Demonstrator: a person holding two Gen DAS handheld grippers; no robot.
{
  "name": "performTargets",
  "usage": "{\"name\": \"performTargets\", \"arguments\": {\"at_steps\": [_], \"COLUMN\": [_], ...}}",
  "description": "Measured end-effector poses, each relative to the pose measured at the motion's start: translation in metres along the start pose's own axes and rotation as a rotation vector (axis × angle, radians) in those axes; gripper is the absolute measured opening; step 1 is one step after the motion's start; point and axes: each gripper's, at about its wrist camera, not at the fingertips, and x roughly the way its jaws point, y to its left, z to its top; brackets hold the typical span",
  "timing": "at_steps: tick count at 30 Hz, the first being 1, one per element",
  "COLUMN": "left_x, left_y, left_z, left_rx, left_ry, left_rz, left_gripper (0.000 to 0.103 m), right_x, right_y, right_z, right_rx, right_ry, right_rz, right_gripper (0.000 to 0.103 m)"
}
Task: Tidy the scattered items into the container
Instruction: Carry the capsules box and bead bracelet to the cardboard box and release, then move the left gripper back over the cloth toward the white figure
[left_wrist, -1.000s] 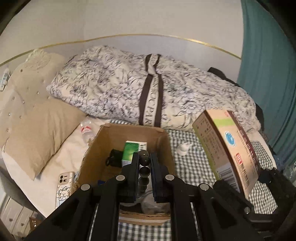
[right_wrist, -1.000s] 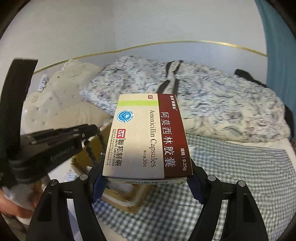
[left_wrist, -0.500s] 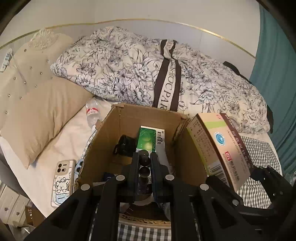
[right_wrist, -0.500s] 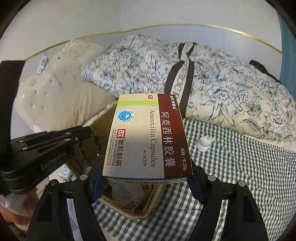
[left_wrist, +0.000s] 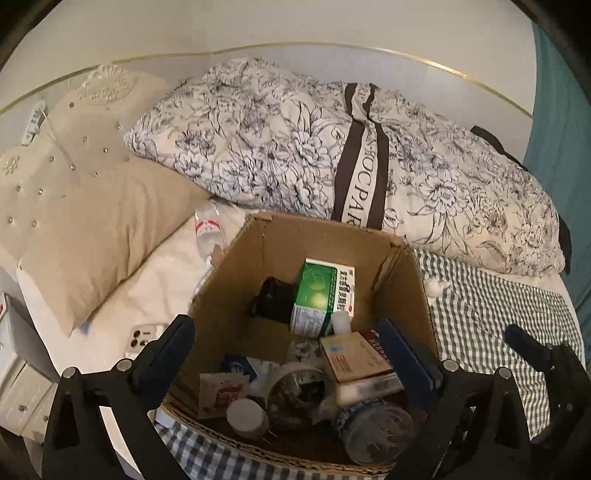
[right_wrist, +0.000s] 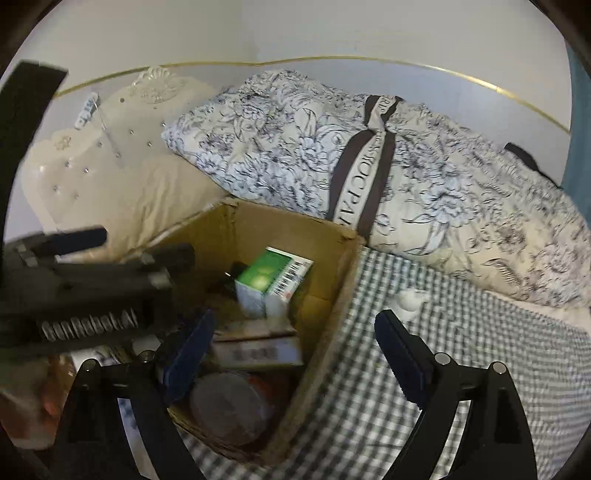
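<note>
Looking down along my fingers: I see a cardboard box (left_wrist: 325, 236) with raw corrugated rims and square walls, standing on a checked cloth (left_wrist: 491, 317).
Left gripper (left_wrist: 291, 347): its jaws are opening, spread about as wide as the box mouth; nothing sits between the pads, and I hold nothing with it.
Right gripper (right_wrist: 291, 343): its jaws are opening too, one finger over the box interior, the other over the cloth; the box's right wall passes between them, but the pads press on nothing.
Task things: inside the box lie a green carton (left_wrist: 321, 295) leaning upright, a red-and-cream medicine box (left_wrist: 358, 358) lying tilted, a round-lidded jar (left_wrist: 299, 391), a clear plastic bottle (left_wrist: 373, 428), a small sachet (left_wrist: 218, 393) and a black bundle (left_wrist: 273, 302).
Still outside: a small white object (right_wrist: 410, 299) on the cloth, just right of the box.
Edges and room: the cloth to the right is flat and open; the floral quilt (left_wrist: 295, 147) presses against the box's far rim.
Around: a beige pillow (left_wrist: 103, 229), a water bottle (left_wrist: 208, 232) and a phone (left_wrist: 144, 338) lie left of the box; in the right wrist view the left gripper crowds the left side.
</note>
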Motion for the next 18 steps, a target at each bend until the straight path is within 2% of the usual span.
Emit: {"name": "performTargets", "arguments": {"at_steps": [3, 9, 18], "left_x": [-0.002, -0.014, -0.043], "left_y": [-0.009, -0.034, -0.107], "left_z": [-0.006, -0.023, -0.05], "left_rx": [0.0, -0.019, 0.056], "left_ry": [0.016, 0.034, 0.021], "left_rz": [0.008, -0.025, -0.088], "left_gripper": [0.102, 0.103, 0.103], "right_x": [-0.011, -0.043, -0.106], "right_y": [-0.011, -0.057, -0.135], "right_z": [-0.007, -0.028, -0.066], "right_rx": [0.014, 0.096, 0.245], "right_ry": [-0.003, -0.012, -0.052], "right_rz": [-0.035, -0.094, -0.197], "right_gripper": [0.089, 0.09, 0.092]}}
